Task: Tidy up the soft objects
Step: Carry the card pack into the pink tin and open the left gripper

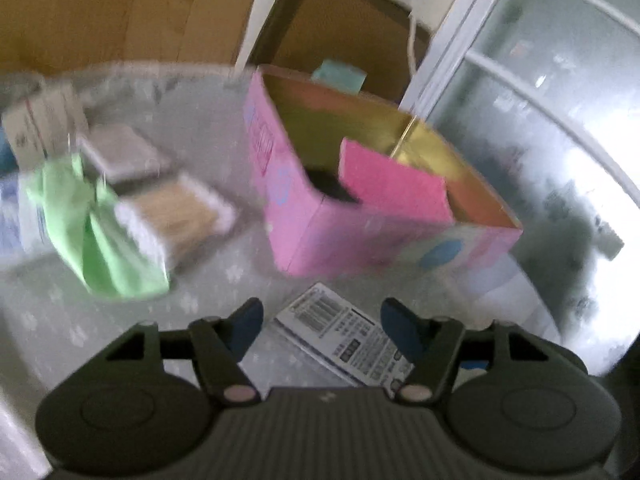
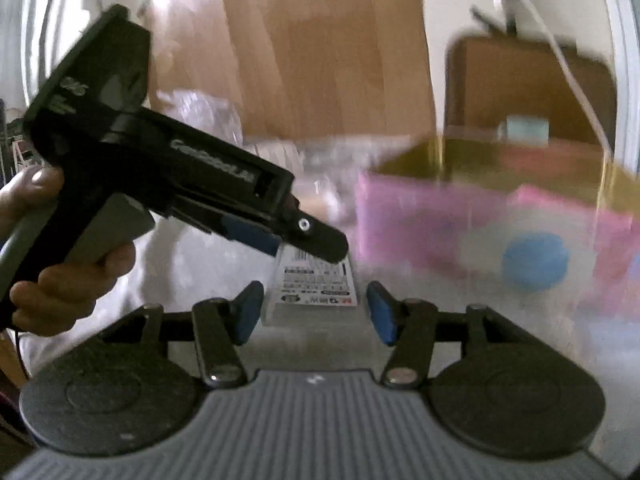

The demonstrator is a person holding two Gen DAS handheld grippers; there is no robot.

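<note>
Pink box [image 1: 316,220] stands open behind a printed packet [image 1: 344,340].

A room in a home is being shown: a round table [image 1: 224,272] is being covered by a flowery cloth, a wooden chair [image 1: 340,28] is standing behind it, and a glass door [image 1: 540,92] is letting light in.
</note>
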